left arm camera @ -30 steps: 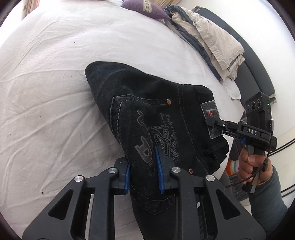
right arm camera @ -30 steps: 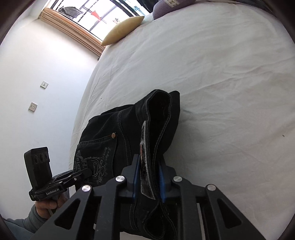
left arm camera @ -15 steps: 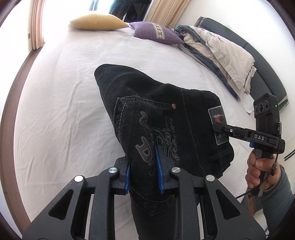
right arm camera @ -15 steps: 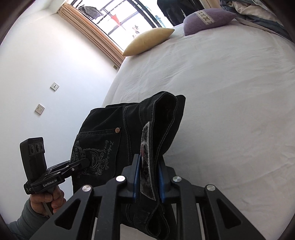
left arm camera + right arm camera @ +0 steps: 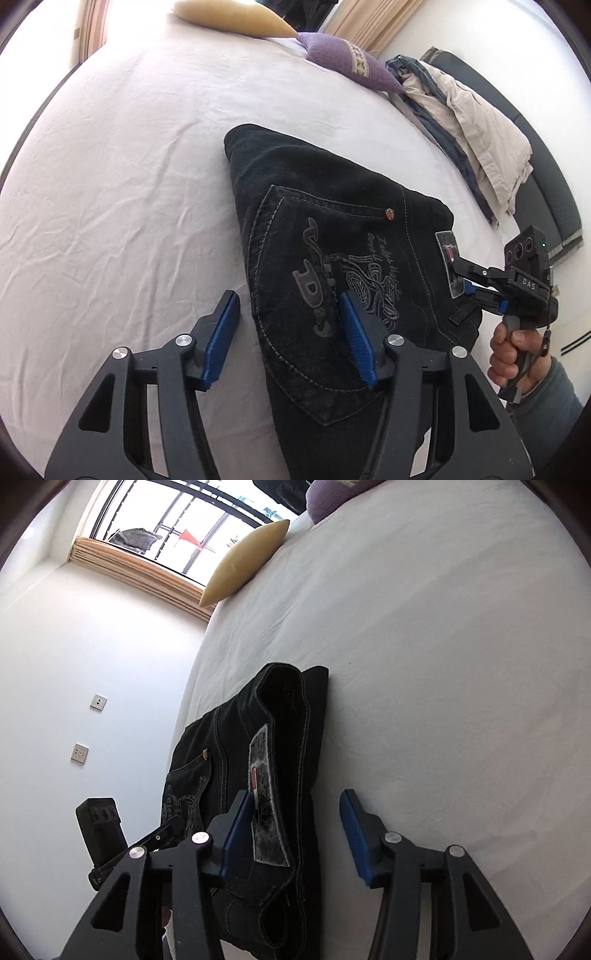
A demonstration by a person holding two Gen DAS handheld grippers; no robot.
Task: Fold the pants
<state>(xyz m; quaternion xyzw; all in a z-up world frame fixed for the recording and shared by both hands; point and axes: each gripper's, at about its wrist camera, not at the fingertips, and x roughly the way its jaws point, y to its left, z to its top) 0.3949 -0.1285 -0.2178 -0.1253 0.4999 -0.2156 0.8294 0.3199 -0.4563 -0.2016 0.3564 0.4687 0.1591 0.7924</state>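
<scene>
The black jeans lie folded on the white bed, back pocket with grey embroidery facing up. My left gripper is open, its blue pads either side of the jeans' pocket edge. My right gripper is open around the waistband end with the grey label. The right gripper also shows in the left wrist view, at the jeans' label edge. The jeans rest on the sheet in the right wrist view.
A yellow pillow and a purple cushion lie at the bed's far end. A pile of beige and blue clothes lies at the right by a dark headboard. The bed's left edge meets a white wall.
Both grippers opened and let go of the jeans, which now lie on the bed. Both cameras moved lower and closer to the sheet.
</scene>
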